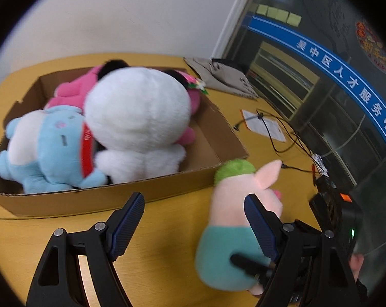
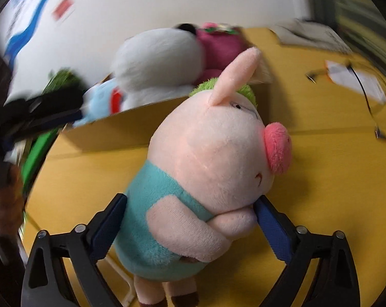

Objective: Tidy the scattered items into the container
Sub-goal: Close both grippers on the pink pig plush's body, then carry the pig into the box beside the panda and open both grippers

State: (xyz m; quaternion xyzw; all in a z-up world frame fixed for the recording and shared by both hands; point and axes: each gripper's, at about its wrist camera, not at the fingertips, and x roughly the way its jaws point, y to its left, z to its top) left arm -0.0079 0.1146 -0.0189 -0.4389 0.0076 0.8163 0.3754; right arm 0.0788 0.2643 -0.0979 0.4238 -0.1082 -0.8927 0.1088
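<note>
We take the box as our landmark: a shallow cardboard tray on the yellow table, its near wall facing both cameras. Inside it the biggest thing is the white plush, piled high above the rim. To the left of that, still in the box, lies the blue plush with a red band against the white one. Behind both, toward the far wall of the box, we see the pink plush; most of it is hidden.

Outside the box, just off its near right corner, is the pig, in a teal shirt with a green tuft on its head. We see it held by the right gripper: the jaws stand fairly wide and press on either side of its body, the left pad on the teal back, the right pad at its arm. Its feet are cut off at the bottom edge of the right wrist view.

Our left gripper hovers before the near wall of the box with jaws wide apart and nothing between them.

Right of the box lie a paper and a thin black cable crossing it. The right wrist view is smeared, so the box contents there are hard to make out.
</note>
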